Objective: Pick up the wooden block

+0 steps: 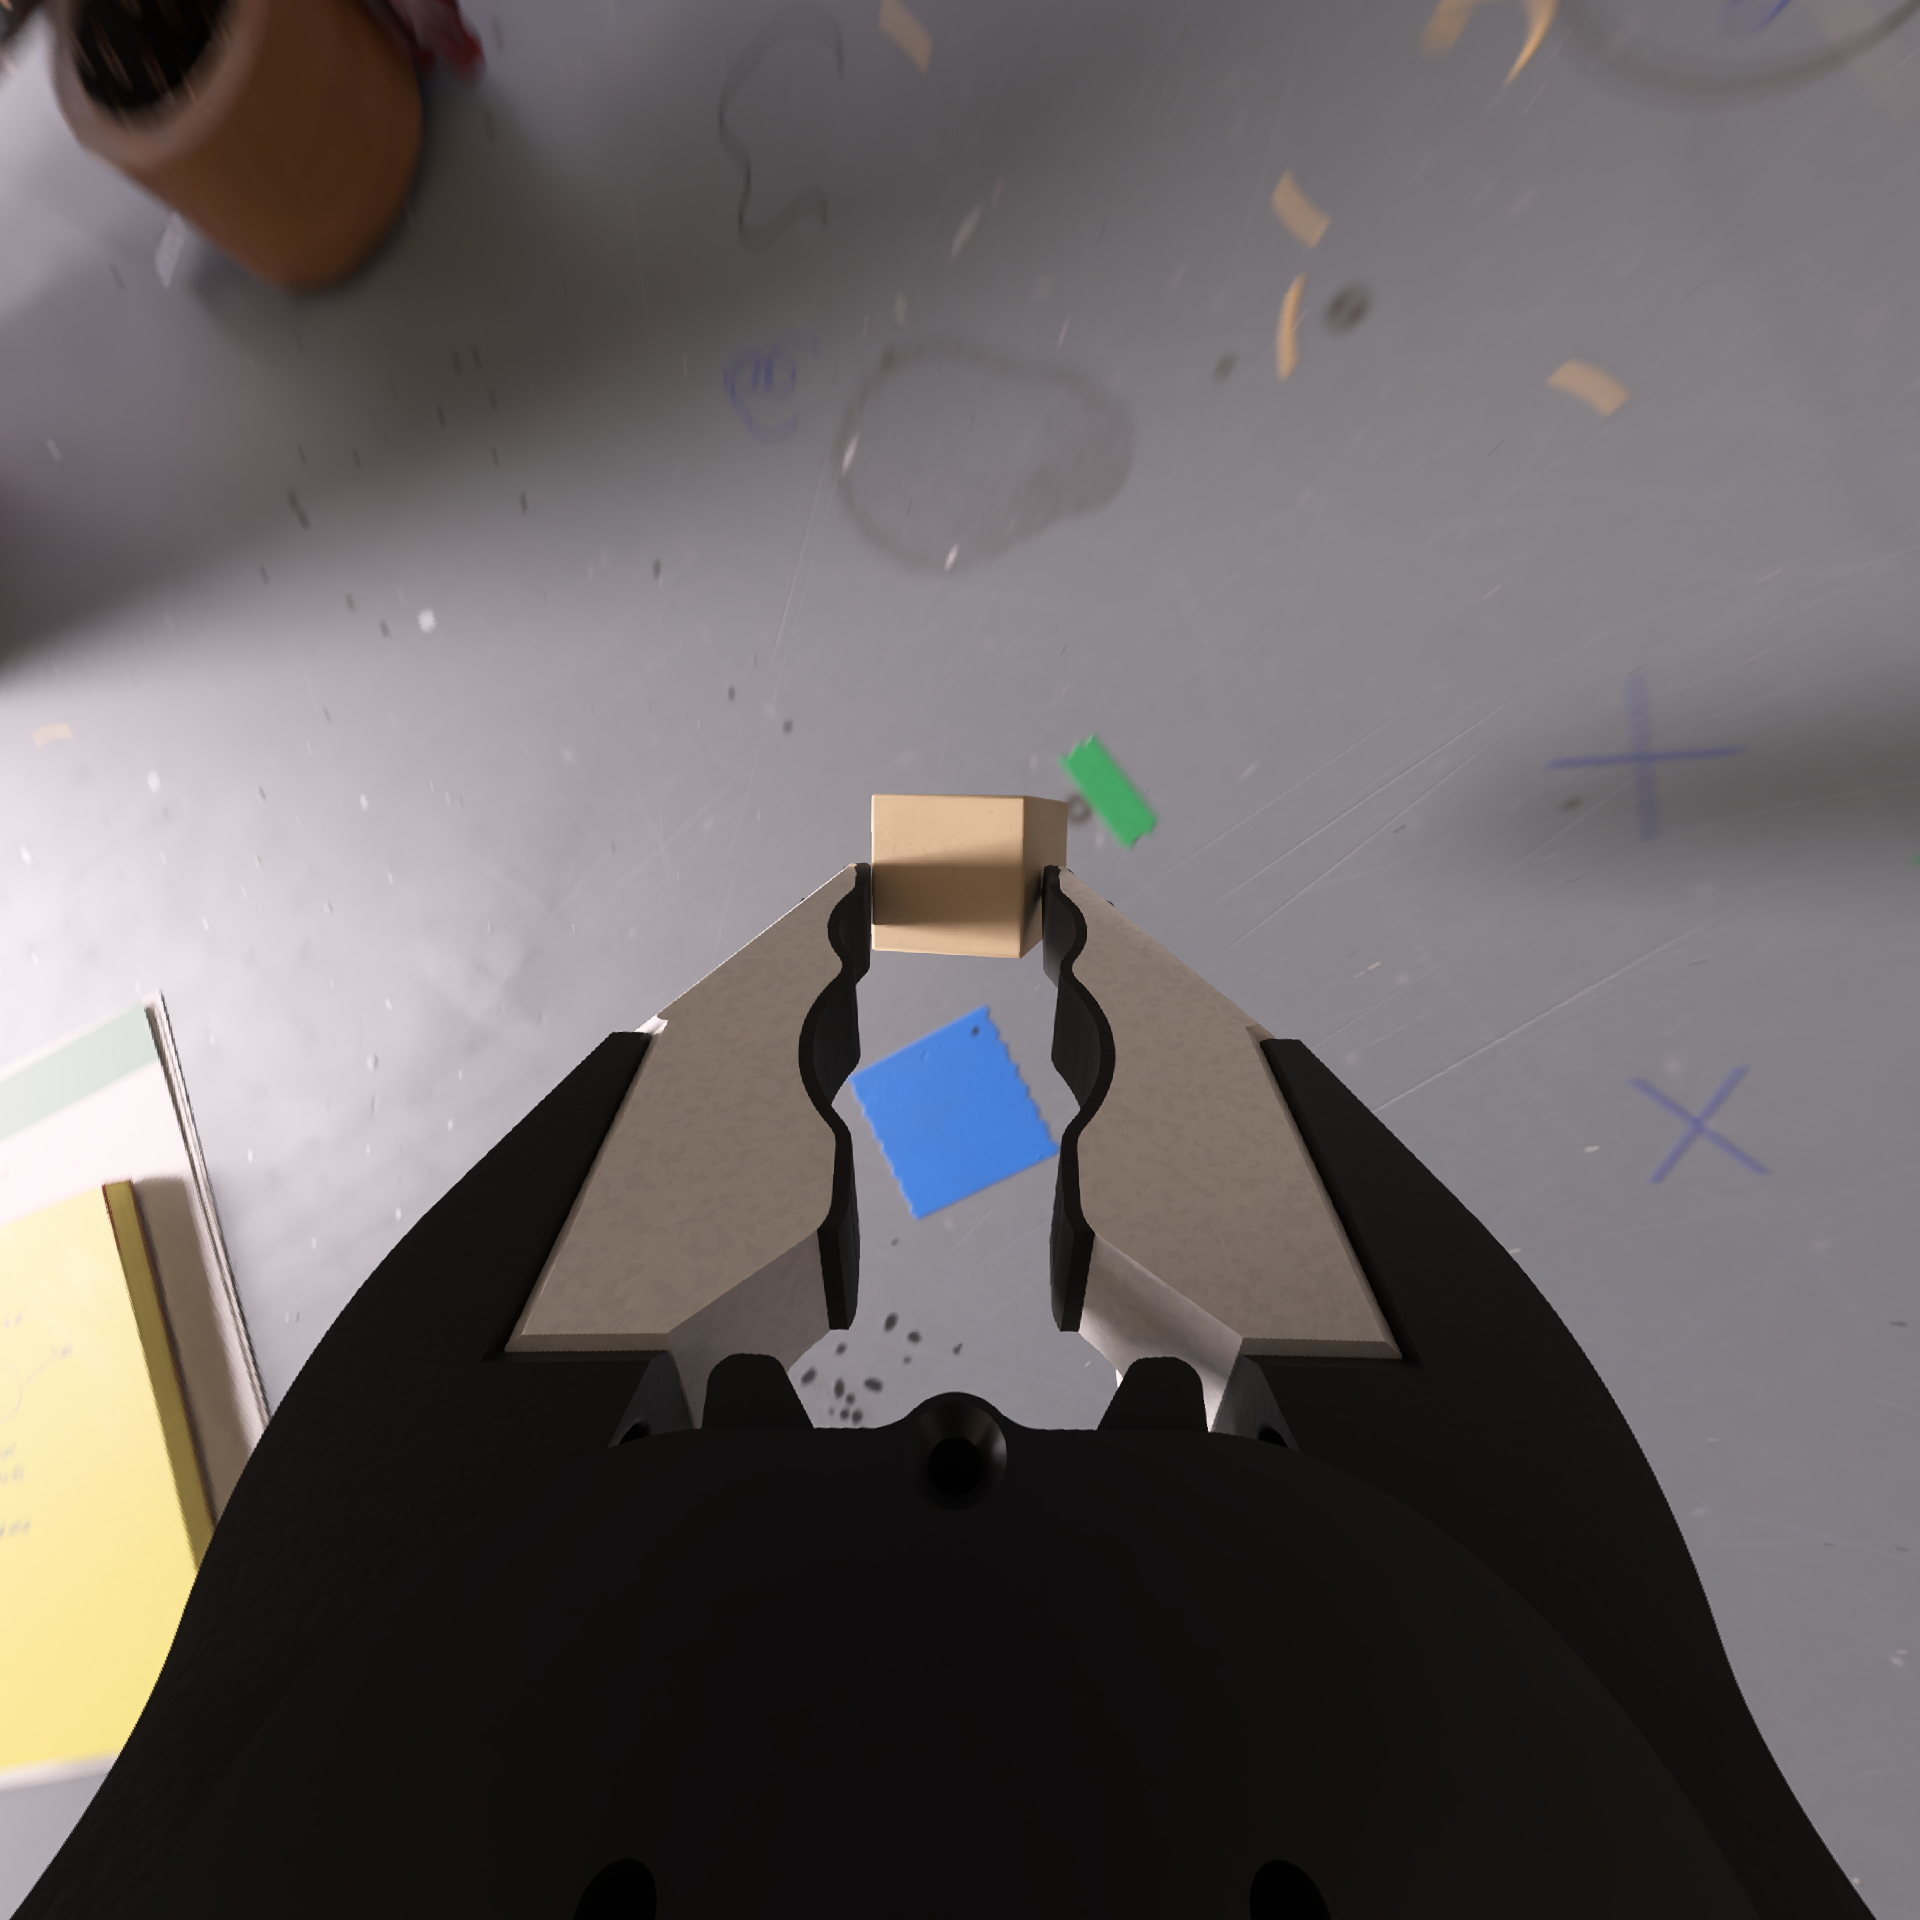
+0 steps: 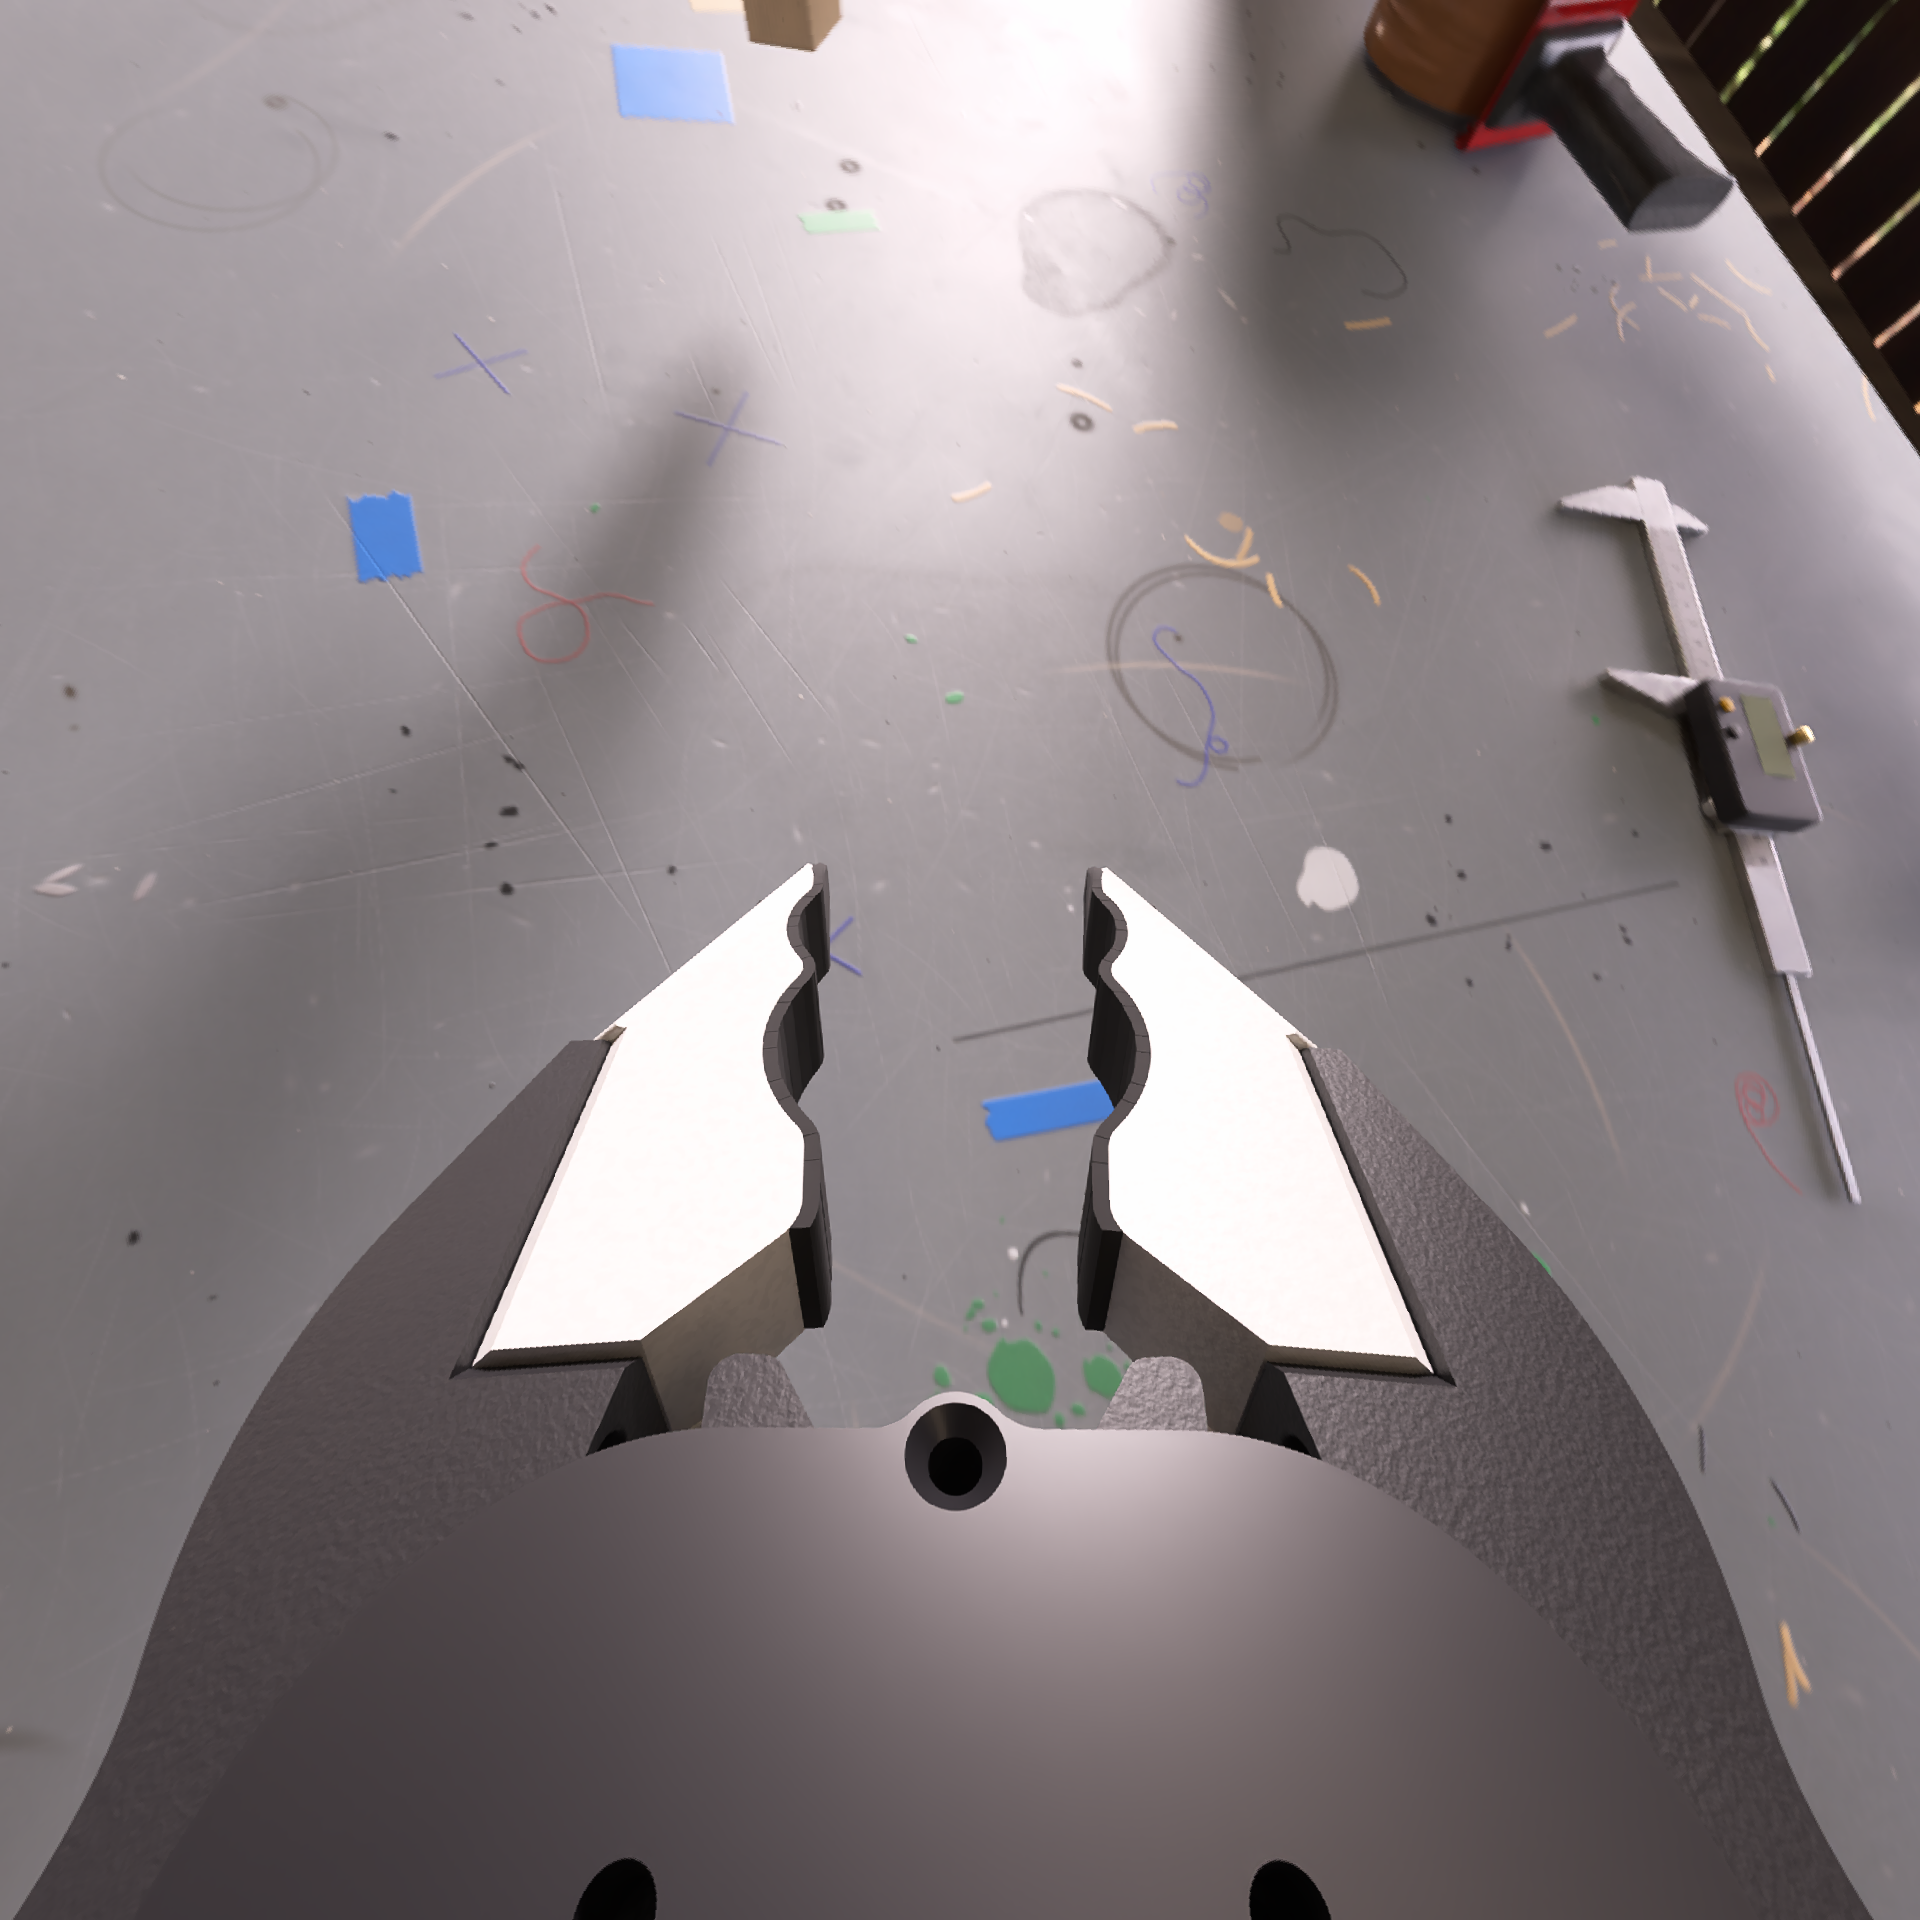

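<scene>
The wooden block point(image 1: 961, 875) is a small tan cube. My left gripper point(image 1: 958, 883) is shut on it at the fingertips and holds it above the grey table point(image 1: 520, 727). A blue tape square point(image 1: 951, 1110) lies on the table below, seen between the fingers. In the right wrist view the block point(image 2: 795, 21) shows at the top edge, hanging above the table, cut off by the frame. My right gripper point(image 2: 953, 899) is open and empty over the table, far from the block.
A brown cup point(image 1: 244, 125) stands at the far left and a yellow pad on papers point(image 1: 83, 1403) lies at the left edge. A caliper point(image 2: 1725, 769) lies at the right, a black-handled red tool point(image 2: 1590, 104) and a brown jar point(image 2: 1444, 52) at the far right. Tape bits and wood shavings are scattered.
</scene>
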